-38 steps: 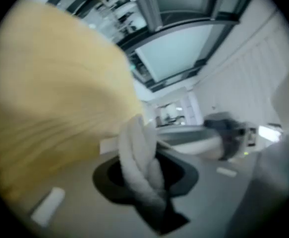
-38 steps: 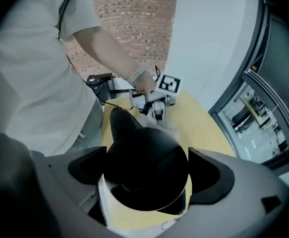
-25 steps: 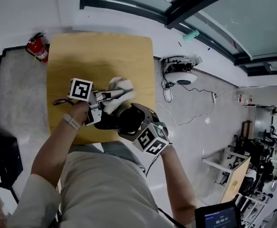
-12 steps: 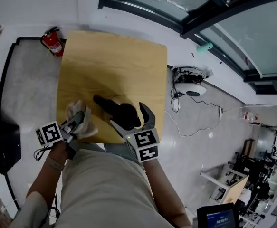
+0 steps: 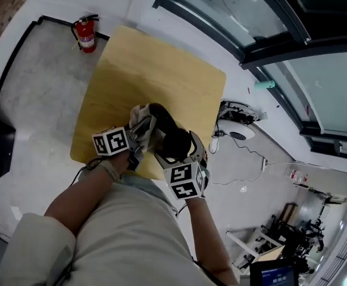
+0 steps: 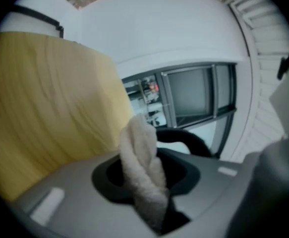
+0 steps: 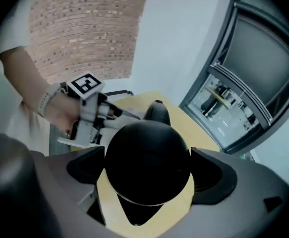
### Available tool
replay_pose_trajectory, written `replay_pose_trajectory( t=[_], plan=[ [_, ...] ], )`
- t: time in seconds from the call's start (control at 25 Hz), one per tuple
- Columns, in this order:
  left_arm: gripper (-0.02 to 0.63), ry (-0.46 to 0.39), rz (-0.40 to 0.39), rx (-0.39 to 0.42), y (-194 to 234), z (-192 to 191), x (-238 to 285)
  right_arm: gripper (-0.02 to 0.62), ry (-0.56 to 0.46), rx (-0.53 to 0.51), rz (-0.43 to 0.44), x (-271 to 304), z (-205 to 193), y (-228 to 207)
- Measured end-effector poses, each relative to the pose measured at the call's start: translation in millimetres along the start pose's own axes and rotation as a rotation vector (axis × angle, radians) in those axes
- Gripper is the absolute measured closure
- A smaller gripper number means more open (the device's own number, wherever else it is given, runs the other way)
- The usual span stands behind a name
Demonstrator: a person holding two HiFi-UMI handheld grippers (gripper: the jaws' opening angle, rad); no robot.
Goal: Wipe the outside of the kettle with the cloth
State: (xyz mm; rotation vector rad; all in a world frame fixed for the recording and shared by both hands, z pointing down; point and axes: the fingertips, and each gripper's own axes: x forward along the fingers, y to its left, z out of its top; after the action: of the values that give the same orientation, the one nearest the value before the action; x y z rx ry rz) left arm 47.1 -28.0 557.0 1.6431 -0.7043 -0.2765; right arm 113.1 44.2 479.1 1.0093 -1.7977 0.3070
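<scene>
Bracing the kettle point(image 5: 172, 137) on the tabletop point(image 5: 155, 64), R tongs point(image 5: 176, 149) grip its body; L tongs point(image 5: 141, 130) pinch the cloth point(image 5: 138, 117). Kettle's just beside them at 3 o'clock, long axis approx 11-to-5.

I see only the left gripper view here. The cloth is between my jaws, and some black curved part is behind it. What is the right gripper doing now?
Observer: The right gripper is closed on the kettle. Its jaws stand on both sides of the round black body.
Operator: Where on the table does the kettle stand?
Observer: In the head view it is close to the near edge of the table, toward the right corner.
Operator: Is my cloth already on the kettle?
Observer: As far as the head view shows, the cloth lies against the kettle's left side, and the left gripper holds it there.
</scene>
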Motion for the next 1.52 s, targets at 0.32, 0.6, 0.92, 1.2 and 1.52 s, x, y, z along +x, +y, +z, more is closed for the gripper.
replay_pose_trajectory(
  t=[0.32,0.6,0.92,1.2,1.52],
  plan=[
    [0.502,0.068,-0.235,0.162,-98,-3,-20,0.078,-0.067,0.052,-0.038,-3,2,0],
    [0.505,0.170,-0.041,0.264,-62,-11,-17,0.078,-0.088,0.052,-0.051,-2,3,3],
    [0.492,0.199,0.139,-0.021,39,-20,0,0.075,-0.113,0.068,-0.073,-3,2,-1],
    [0.491,0.114,-0.032,0.335,-63,-7,8,0.061,-0.157,0.147,-0.148,0,0,-12],
    [0.489,0.222,-0.054,0.151,-49,9,1,0.063,0.143,-0.298,0.319,-30,-47,-3]
  ],
)
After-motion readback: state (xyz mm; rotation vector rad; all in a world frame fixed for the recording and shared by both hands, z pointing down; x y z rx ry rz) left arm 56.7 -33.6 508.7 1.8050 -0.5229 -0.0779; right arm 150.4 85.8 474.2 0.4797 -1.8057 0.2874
